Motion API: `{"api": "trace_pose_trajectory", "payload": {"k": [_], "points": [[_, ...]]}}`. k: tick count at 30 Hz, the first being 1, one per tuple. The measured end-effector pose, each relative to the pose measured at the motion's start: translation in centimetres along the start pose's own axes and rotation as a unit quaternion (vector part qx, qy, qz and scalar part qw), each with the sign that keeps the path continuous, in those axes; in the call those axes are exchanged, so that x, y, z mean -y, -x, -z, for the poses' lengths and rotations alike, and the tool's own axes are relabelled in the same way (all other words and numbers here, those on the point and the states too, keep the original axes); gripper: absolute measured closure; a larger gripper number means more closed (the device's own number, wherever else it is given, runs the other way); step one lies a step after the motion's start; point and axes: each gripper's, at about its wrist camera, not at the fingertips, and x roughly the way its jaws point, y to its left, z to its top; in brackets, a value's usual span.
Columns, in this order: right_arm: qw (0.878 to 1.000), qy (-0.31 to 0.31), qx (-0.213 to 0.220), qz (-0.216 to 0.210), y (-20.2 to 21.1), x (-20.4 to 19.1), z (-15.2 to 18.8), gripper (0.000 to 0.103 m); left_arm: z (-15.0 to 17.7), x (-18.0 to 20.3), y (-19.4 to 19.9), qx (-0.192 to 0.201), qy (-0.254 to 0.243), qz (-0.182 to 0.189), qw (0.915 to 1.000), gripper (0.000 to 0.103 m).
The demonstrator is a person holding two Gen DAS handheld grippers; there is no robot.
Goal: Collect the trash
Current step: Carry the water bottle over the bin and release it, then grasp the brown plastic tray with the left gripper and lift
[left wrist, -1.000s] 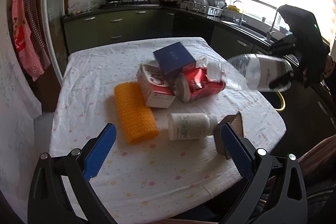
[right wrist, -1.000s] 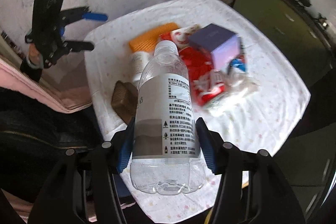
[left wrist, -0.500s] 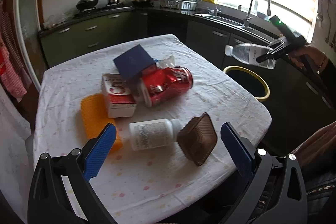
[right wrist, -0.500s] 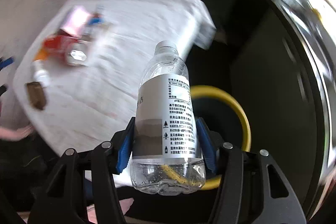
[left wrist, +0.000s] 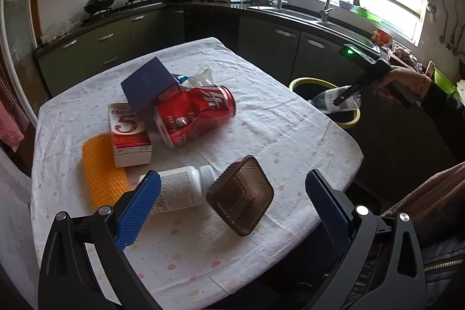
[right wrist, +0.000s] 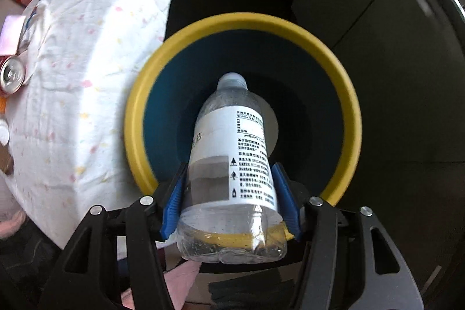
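Observation:
My right gripper (right wrist: 229, 173) points straight down over the yellow-rimmed bin (right wrist: 345, 95), its blue pads against the sides of a clear water bottle (right wrist: 232, 153) whose cap hangs into the bin's mouth; its jaws are opening. In the left wrist view the bottle (left wrist: 328, 99) and right gripper (left wrist: 345, 95) hang over the bin (left wrist: 308, 80) beyond the table's right edge. My left gripper (left wrist: 232, 179) is open above the near part of the table, over a white pill bottle (left wrist: 180, 191) and a brown plastic tray (left wrist: 241, 199).
On the white tablecloth (left wrist: 261, 135) lie a red can (left wrist: 200, 115), a red-and-white carton (left wrist: 129, 135), a dark blue box (left wrist: 148, 89) and an orange mesh sleeve (left wrist: 101, 173). Dark kitchen cabinets and a sink stand behind. A person's sleeve is at the right.
The right gripper has carried the water bottle from above the table to over the bin and tipped it cap-down. The left gripper has moved nearer the pill bottle and brown tray.

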Motion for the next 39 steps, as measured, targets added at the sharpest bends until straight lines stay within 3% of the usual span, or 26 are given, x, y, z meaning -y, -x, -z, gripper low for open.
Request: {"api": "trace_pose_trajectory", "payload": {"k": [6, 13, 17, 22, 29, 35, 37, 39], "points": [[0.998, -0.034, 0.04, -0.018, 1.9, 0.3, 0.7, 0.044, 0.1, 0.4, -0.4, -0.009, -0.006, 0.003, 0.9999, 0.005], [0.991, -0.052, 0.115, -0.051, 4.3, -1.8, 5.1, 0.044, 0.7, -0.3, -1.1, -0.022, 0.01, -0.01, 0.9997, 0.005], [0.987, -0.048, 0.137, -0.067, 4.5, -3.4, 7.3, 0.044, 0.8, -0.8, -1.8, -0.033, 0.034, -0.01, 0.9988, 0.006], [0.985, -0.028, 0.152, -0.077, 5.4, -5.7, 8.4, 0.044, 1.2, -1.4, -3.2, -0.065, 0.078, -0.005, 0.9948, 0.036], [0.981, -0.005, 0.173, -0.084, 5.9, -7.8, 8.9, 0.044, 2.5, -1.1, -4.8, -0.106, 0.108, -0.015, 0.9883, 0.053], [0.98, 0.006, 0.177, -0.092, 5.7, -8.6, 9.5, 0.044, 3.1, -1.6, -5.8, -0.12, 0.133, -0.018, 0.9837, 0.078], [0.98, 0.005, 0.176, -0.096, 5.6, -8.7, 9.6, 0.044, 3.2, -1.8, -5.9, -0.119, 0.139, -0.019, 0.9829, 0.091], [0.979, 0.004, 0.177, -0.096, 5.5, -8.8, 9.7, 0.044, 3.2, -1.8, -5.9, -0.118, 0.14, -0.019, 0.983, 0.097]]}}
